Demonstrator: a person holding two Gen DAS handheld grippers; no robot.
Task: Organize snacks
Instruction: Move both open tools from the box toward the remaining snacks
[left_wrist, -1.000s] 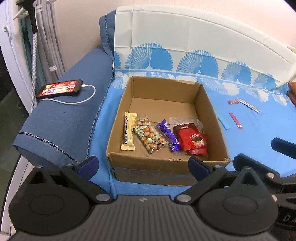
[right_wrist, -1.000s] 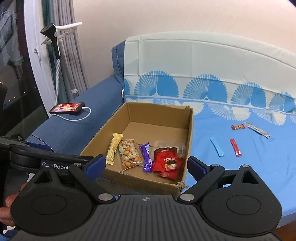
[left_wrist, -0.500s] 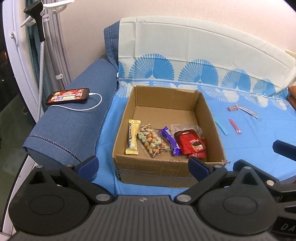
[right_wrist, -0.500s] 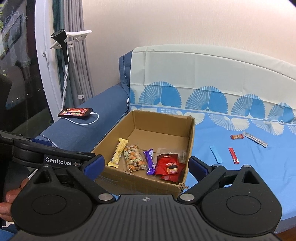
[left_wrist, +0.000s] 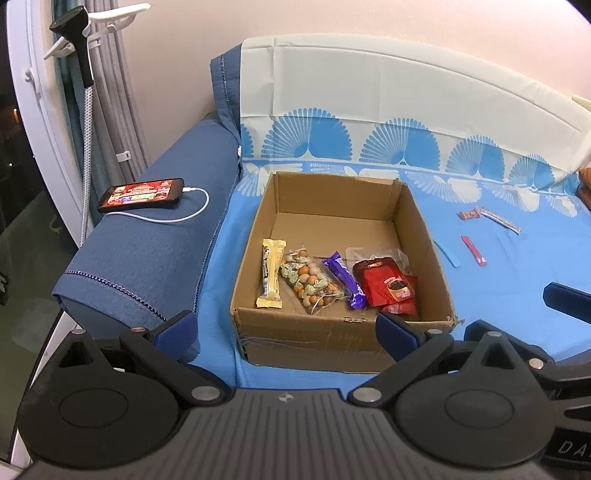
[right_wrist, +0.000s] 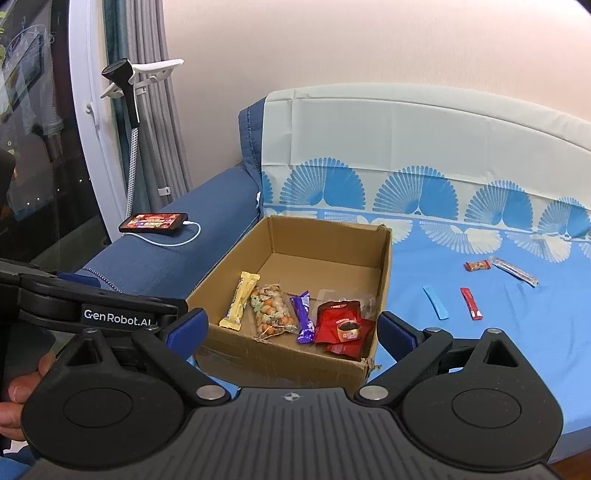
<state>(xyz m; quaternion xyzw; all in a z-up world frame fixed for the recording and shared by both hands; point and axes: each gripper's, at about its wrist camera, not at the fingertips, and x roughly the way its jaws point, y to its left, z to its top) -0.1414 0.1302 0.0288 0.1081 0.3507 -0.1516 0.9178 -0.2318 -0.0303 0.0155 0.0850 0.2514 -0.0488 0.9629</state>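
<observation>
clear packet (left_wrist: 373, 254): mostly under red pouch (left_wrist: 386, 282) | wrapper print: unreadable (too small) | hand (right_wrist: 16, 402): cut by left edge

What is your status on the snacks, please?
Both claws, left and right, open, empty. Four snacks in box; four sticks on the cover. Nothing in the way.

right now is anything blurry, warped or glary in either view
Left wrist view: sharp, but fisheye bends the sofa back; corners vignette black. Right wrist view: the same curving; the window glass reflects room light. The cardboard box is evenly lit, with soft shadows inside.
</observation>
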